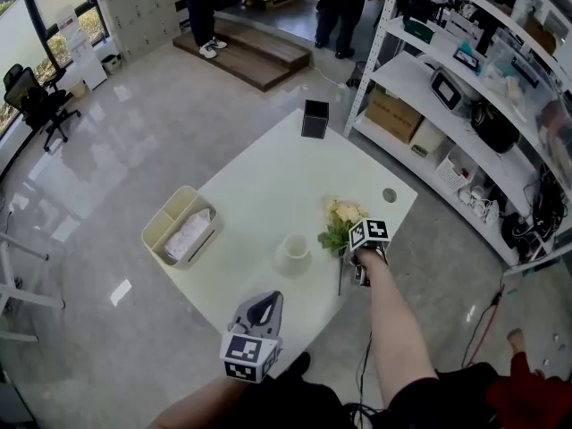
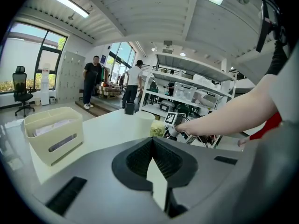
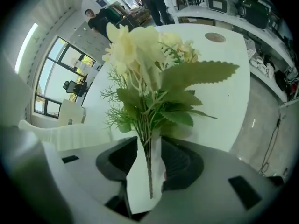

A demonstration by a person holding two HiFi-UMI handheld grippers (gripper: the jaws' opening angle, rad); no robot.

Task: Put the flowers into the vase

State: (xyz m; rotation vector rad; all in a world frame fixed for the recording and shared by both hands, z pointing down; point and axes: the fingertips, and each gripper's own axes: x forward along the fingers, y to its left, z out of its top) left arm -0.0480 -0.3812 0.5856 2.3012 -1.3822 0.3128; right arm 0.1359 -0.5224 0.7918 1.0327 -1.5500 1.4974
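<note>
The bunch of cream flowers (image 1: 342, 224) with green leaves lies on the white table (image 1: 259, 186), just right of the white vase (image 1: 293, 250), which stands upright. My right gripper (image 1: 355, 250) points steeply down at the bunch. In the right gripper view its jaws stand open on either side of the thin stem (image 3: 148, 164), with the blooms (image 3: 140, 41) ahead and the pads not pressing. My left gripper (image 1: 264, 307) hovers over the near table edge, its tips together and nothing in it (image 2: 151, 140). From there the vase (image 2: 144, 122) and the flowers (image 2: 158, 129) show ahead.
A beige organiser box (image 1: 181, 226) holding white paper sits at the table's left corner. A black box (image 1: 315, 119) stands at the far corner, and a round cap (image 1: 389, 195) is set in the tabletop. Stocked shelves (image 1: 465, 88) run along the right. Two people (image 1: 344, 7) stand at the back.
</note>
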